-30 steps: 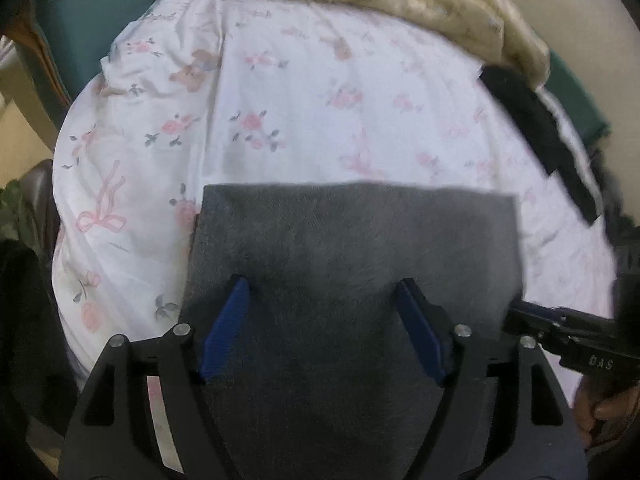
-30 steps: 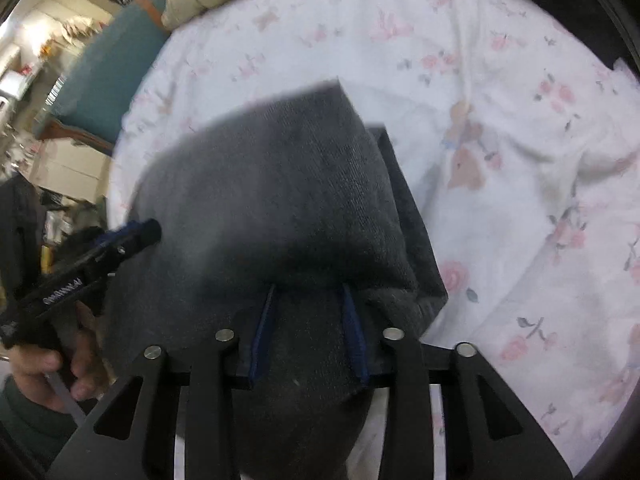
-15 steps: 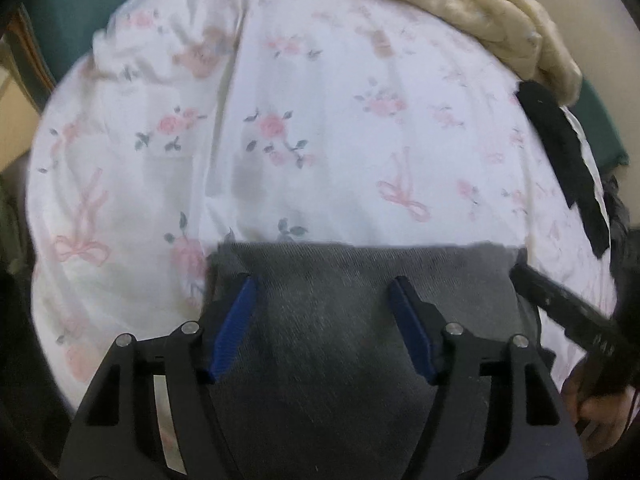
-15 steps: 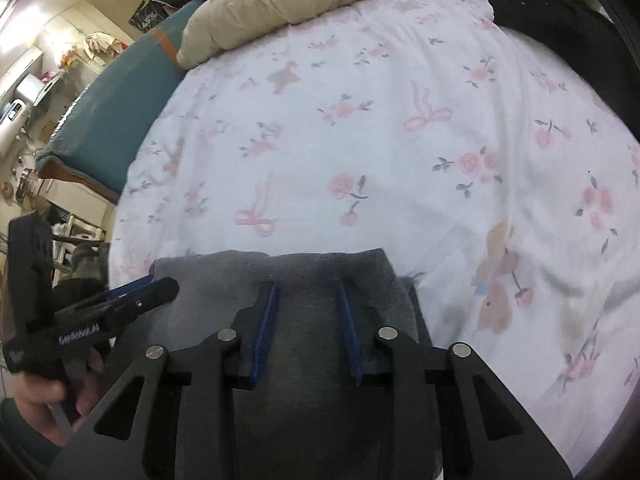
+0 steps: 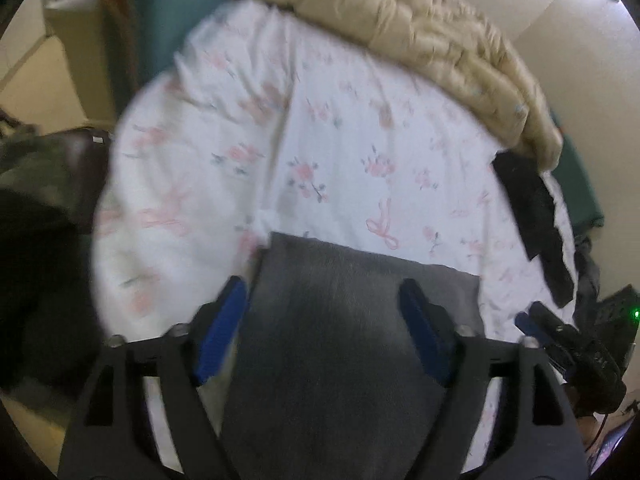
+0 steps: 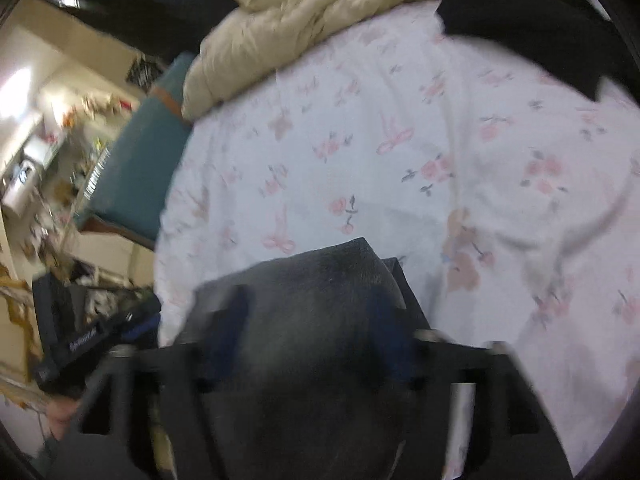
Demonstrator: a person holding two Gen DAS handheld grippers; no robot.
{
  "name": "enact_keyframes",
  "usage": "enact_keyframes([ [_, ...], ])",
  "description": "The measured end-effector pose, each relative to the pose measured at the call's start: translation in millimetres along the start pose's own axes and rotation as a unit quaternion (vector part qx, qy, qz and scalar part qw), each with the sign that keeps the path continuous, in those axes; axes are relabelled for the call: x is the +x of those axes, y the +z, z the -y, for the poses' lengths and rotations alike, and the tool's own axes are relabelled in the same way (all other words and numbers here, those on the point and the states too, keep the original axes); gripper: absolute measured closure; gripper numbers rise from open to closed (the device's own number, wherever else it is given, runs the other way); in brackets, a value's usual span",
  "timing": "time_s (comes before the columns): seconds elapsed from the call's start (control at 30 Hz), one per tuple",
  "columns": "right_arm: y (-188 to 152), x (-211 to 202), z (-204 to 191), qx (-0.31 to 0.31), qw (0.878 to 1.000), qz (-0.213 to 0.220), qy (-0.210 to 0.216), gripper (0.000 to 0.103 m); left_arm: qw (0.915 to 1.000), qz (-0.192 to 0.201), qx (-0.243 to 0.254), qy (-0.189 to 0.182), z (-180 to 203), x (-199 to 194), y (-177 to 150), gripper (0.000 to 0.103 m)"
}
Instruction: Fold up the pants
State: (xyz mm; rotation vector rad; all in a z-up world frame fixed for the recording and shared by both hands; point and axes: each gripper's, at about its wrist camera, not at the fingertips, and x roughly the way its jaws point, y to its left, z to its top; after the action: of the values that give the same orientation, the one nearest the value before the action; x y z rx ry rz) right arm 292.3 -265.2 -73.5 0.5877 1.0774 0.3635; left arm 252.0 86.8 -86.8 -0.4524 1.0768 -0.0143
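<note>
Pants (image 5: pixel 344 344) lie as a grey folded panel on the flowered sheet (image 5: pixel 320 140) at the near edge of the bed, directly under both tools. Left gripper (image 5: pixel 326 332) has its blue fingers spread wide over the cloth, pinching nothing. Right gripper (image 6: pixel 312 332) is blurred; its fingers also look parted over the grey fabric, with a rounded fold bulging between them. Folding seems nearly done, judging by the compact shape. Next move likely calls for pressing the bundle flat or taking one edge for a last fold
</note>
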Motion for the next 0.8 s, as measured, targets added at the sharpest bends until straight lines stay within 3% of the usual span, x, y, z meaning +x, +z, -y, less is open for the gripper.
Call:
enact_keyframes([
  [0.1, -27, -27, -1, 0.031, 0.999, 0.016, 0.030, 0.029, 0.9989, 0.029, -0.037, 0.005, -23, -38, -29, 0.013],
  [0.23, -82, -31, 10, 0.132, 0.985, -0.013, 0.107, 0.028, 0.9949, 0.011, -0.099, -0.019, -47, -54, -75, 0.012],
  [0.33, -131, -21, 20, 0.227, 0.958, -0.047, 0.170, 0.028, 0.9898, -0.015, -0.127, -0.062, -49, -53, -118, 0.012],
  [0.37, -155, -15, 28, 0.284, 0.936, -0.058, 0.198, 0.028, 0.9857, -0.029, -0.141, -0.087, -49, -50, -129, 0.012],
  [0.4, -174, -10, 33, 0.325, 0.918, -0.061, 0.221, 0.028, 0.9748, -0.046, -0.175, -0.131, -54, -44, -144, 0.012],
  [0.43, -186, -7, 35, 0.342, 0.909, -0.064, 0.228, 0.027, 0.9658, -0.057, -0.203, -0.150, -59, -39, -155, 0.012],
  [0.5, -209, 3, 34, 0.352, 0.906, -0.070, 0.223, 0.027, 0.9561, -0.068, -0.235, -0.162, -63, -25, -170, 0.012],
  [0.6, -214, 29, 28, 0.346, 0.904, -0.098, 0.230, 0.027, 0.9580, -0.068, -0.232, -0.155, -60, -8, -174, 0.012],
  [0.7, -200, 49, 21, 0.312, 0.917, -0.099, 0.229, 0.026, 0.9536, -0.066, -0.227, -0.186, -52, 4, -166, 0.012],
  [0.8, -195, 68, 25, 0.320, 0.913, -0.115, 0.227, 0.026, 0.9527, -0.089, -0.220, -0.190, -43, 22, -164, 0.012],
])
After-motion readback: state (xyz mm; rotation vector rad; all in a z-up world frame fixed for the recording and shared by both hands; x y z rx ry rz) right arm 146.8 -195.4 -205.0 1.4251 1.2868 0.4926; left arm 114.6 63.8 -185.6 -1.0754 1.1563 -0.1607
